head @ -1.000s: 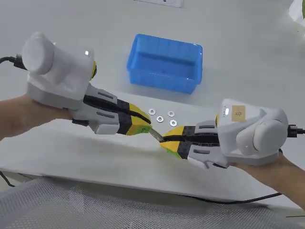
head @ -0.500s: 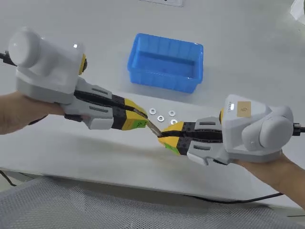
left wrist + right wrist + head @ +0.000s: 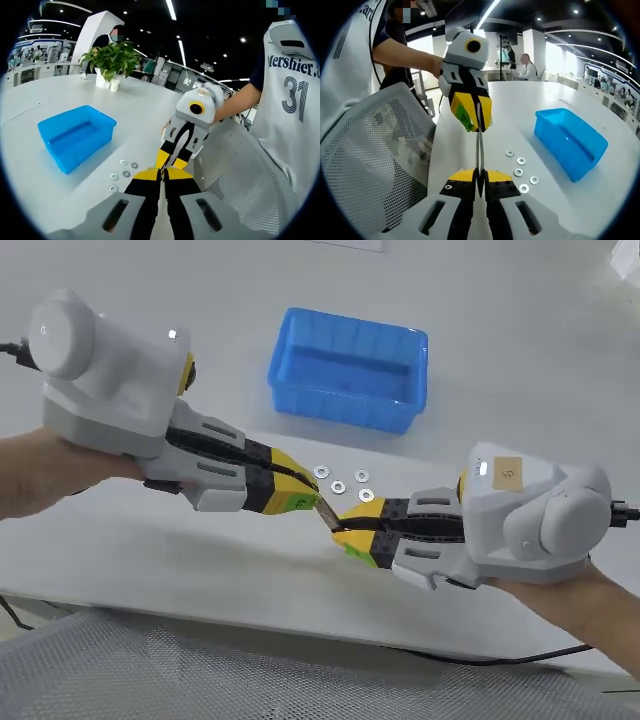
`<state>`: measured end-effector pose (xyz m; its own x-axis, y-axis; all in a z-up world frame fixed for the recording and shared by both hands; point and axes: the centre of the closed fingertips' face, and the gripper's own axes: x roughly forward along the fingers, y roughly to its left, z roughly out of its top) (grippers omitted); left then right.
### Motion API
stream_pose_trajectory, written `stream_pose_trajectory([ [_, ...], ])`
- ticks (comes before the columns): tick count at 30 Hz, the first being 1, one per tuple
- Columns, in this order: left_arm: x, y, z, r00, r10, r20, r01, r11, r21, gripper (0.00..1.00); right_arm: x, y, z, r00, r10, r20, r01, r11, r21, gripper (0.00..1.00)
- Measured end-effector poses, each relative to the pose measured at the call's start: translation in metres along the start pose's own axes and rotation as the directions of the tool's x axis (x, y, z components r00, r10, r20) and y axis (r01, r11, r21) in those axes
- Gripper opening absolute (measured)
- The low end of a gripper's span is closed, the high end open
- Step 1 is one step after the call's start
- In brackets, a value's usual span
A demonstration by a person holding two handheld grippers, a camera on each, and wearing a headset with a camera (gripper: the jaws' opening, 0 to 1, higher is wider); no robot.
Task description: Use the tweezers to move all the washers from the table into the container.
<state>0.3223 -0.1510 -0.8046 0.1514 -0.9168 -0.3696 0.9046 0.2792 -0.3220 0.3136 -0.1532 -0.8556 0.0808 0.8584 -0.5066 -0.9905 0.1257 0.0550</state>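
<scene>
You held the tweezers point(image 3: 328, 516) between both tools above the white table point(image 3: 150, 550). Your left gripper point(image 3: 308, 503) had its jaws squeezed on one end, and your right gripper point(image 3: 346, 531) had its jaws pinched on the other. The right gripper view showed five washers point(image 3: 521, 161) lying loose on the table. They lay just beyond the gripper tips, short of the blue container point(image 3: 345, 412).

White table point(image 3: 130, 550), blue container point(image 3: 349, 368) standing on it, four washers point(image 3: 339, 484) lying loose on the surface near the container, not touching it
</scene>
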Motion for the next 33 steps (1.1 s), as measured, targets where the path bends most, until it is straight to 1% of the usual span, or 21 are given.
stream_pose_trajectory([
  [2, -0.001, 0.003, 0.0, 1.0, 0.008, -0.003, -0.008, 1.0, 0.002, 0.05, -0.002, -0.003, 0.0, 0.9999, -0.016, 0.002, 0.016, 1.0, 0.0, 0.08],
  [3, -0.001, 0.003, 0.001, 1.0, 0.009, 0.0, -0.009, 1.0, 0.01, 0.05, -0.002, -0.004, 0.0, 0.9999, -0.014, 0.002, 0.014, 1.0, 0.002, 0.08],
  [5, 0.001, 0.002, 0.001, 0.9999, 0.011, -0.008, -0.011, 1.0, 0.025, 0.05, -0.002, -0.004, 0.0, 0.9999, -0.013, -0.009, 0.013, 1.0, -0.016, 0.08],
  [6, 0.001, 0.002, 0.002, 0.9999, 0.01, -0.01, -0.01, 0.999, 0.031, 0.05, -0.002, -0.004, 0.0, 0.9999, -0.012, -0.007, 0.012, 1.0, -0.008, 0.08],
  [8, 0.001, 0.001, 0.002, 0.9998, 0.009, -0.017, -0.008, 0.999, 0.046, 0.05, -0.003, -0.003, 0.0, 0.9999, -0.01, -0.009, 0.009, 1.0, -0.017, 0.08],
  [10, 0.001, -0.001, 0.002, 0.9994, 0.001, -0.033, 0.001, 0.998, 0.07, 0.05, -0.003, -0.003, 0.0, 0.9999, -0.005, -0.015, 0.005, 1.0, -0.026, 0.08],
  [13, 0.002, -0.003, 0.002, 0.9987, -0.009, -0.05, 0.014, 0.996, 0.092, 0.05, -0.003, -0.001, 0.0, 0.9997, 0.006, -0.022, -0.007, 0.999, -0.038, 0.08],
  [18, 0.002, -0.007, 0.003, 0.9956, -0.028, -0.089, 0.04, 0.99, 0.135, 0.05, -0.002, 0.003, 0.001, 0.9992, 0.025, -0.031, -0.026, 0.998, -0.054, 0.08],
  [22, 0.003, -0.01, 0.003, 0.9895, -0.044, -0.138, 0.069, 0.98, 0.184, 0.05, -0.002, 0.007, 0.002, 0.9978, 0.043, -0.05, -0.047, 0.996, -0.08, 0.08],
  [23, 0.004, -0.012, 0.004, 0.987, -0.048, -0.154, 0.078, 0.976, 0.202, 0.05, -0.001, 0.007, 0.002, 0.9972, 0.048, -0.058, -0.053, 0.994, -0.093, 0.08],
  [28, 0.007, -0.017, 0.006, 0.9752, -0.055, -0.214, 0.11, 0.961, 0.252, 0.05, -0.001, 0.009, 0.002, 0.9943, 0.061, -0.088, -0.072, 0.989, -0.129, 0.08],
  [29, 0.008, -0.017, 0.006, 0.9747, -0.056, -0.216, 0.111, 0.961, 0.253, 0.05, -0.001, 0.009, 0.002, 0.9937, 0.061, -0.094, -0.073, 0.988, -0.136, 0.08],
  [30, 0.008, -0.018, 0.006, 0.9716, -0.061, -0.229, 0.121, 0.959, 0.258, 0.05, -0.001, 0.009, 0.002, 0.9933, 0.063, -0.097, -0.076, 0.988, -0.137, 0.08],
  [33, 0.009, -0.019, 0.006, 0.9675, -0.063, -0.245, 0.13, 0.955, 0.266, 0.05, -0.001, 0.009, 0.001, 0.9924, 0.063, -0.106, -0.078, 0.987, -0.143, 0.07],
])
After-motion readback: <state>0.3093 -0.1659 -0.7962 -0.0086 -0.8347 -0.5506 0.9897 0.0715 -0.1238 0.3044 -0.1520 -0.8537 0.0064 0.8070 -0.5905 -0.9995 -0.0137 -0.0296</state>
